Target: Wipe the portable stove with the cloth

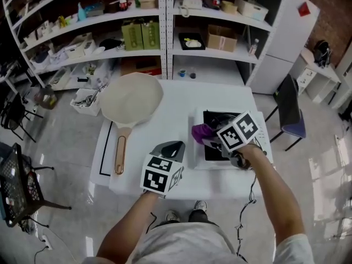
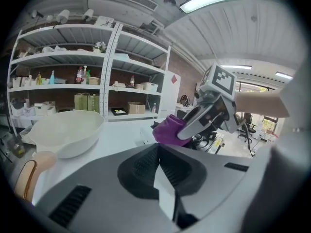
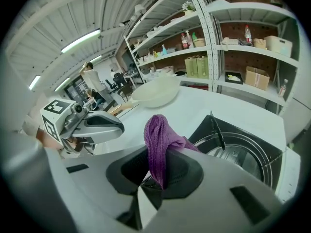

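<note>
**Purple cloth in the right jaws, at the stove: wipe stroke is next**

White desk [image 1: 170, 120] carries everything. The white-cased portable stove with black top and round burner ring [image 3: 241, 147] sits at its right end. The cream round pan with wooden handle [image 1: 132, 100] sits at the left, well apart from the stove and not involved.

Left gripper [image 1: 171, 147]: jaws together, nothing between them. It hangs over the desk's near edge, just beside the stove's left side, idle.

Right gripper [image 1: 212, 138]: jaws clamped on the purple knitted cloth [image 3: 158, 140]. The cloth is bunched and sticks up out of the grip. It sits over the left part of the stove top, but I can't tell whether it touches the surface.

My read: the grasp is done and the cloth is at the stove, so this is the start of the wipe or the middle of it.

Next move needs:
- Tilt the right gripper so the loose end of the cloth lies flat on the black top.
- Press lightly and sweep across.
- Keep clear of the burner prongs, which could snag the knit.
- The left gripper could brace the casing if the stove slides.
</note>
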The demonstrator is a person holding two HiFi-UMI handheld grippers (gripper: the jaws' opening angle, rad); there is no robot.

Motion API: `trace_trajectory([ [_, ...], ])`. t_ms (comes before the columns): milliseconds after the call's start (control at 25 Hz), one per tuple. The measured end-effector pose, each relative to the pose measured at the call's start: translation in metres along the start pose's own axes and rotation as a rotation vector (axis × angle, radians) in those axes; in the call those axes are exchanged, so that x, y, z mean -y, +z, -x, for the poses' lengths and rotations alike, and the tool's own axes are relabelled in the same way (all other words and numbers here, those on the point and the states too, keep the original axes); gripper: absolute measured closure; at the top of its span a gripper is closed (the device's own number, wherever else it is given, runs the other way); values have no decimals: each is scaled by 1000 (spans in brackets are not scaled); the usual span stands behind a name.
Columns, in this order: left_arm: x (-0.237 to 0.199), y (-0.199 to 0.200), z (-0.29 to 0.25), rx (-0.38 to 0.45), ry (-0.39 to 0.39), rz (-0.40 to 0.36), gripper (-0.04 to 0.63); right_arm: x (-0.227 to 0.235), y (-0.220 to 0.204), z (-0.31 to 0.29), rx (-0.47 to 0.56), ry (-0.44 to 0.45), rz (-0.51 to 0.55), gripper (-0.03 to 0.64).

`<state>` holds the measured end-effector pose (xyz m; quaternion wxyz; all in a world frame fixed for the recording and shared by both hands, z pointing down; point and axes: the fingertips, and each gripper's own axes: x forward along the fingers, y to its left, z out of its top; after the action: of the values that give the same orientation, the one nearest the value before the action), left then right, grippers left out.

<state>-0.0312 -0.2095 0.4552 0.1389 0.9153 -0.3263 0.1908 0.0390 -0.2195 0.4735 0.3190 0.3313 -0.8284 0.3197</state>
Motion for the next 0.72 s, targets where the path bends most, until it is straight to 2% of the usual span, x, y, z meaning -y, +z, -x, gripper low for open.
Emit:
trace_trajectory([
  [440,8,-9,13,2,-59,-13,591,-42,-22,-2,-41,47,-4,555],
  [720,5,-12,19,5,-61,-6,591,-63,-30,-8,-28,91,-23,555],
])
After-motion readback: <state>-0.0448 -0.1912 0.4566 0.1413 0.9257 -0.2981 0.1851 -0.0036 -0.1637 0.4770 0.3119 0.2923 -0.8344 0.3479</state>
